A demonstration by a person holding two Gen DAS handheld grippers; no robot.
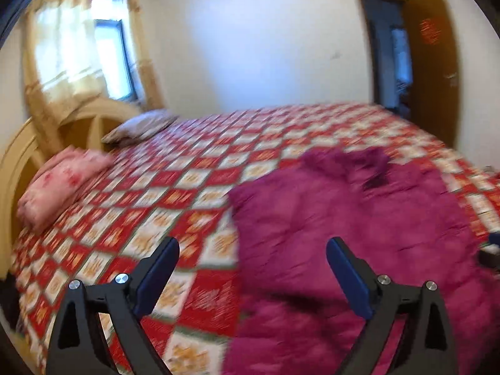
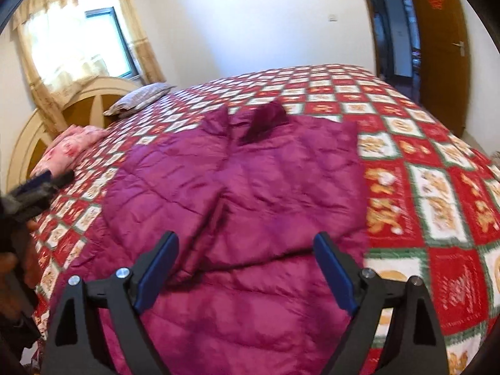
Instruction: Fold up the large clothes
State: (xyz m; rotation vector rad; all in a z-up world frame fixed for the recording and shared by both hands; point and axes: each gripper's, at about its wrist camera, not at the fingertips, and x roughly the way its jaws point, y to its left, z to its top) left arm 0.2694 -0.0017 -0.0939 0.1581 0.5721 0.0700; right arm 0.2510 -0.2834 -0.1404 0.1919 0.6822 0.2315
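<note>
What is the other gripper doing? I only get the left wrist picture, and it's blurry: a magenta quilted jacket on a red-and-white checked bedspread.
Observer: The right gripper hangs open over the magenta quilted jacket and holds nothing.
Visitor: Is the jacket lying flat?
Observer: It is mostly spread out. The right wrist view shows a dark fold line running down its middle.
Visitor: Which end is the collar?
Observer: It is at the far end, toward the wall. The collar's darker lining shows clearly there, against the red-and-white checked bedspread.
</note>
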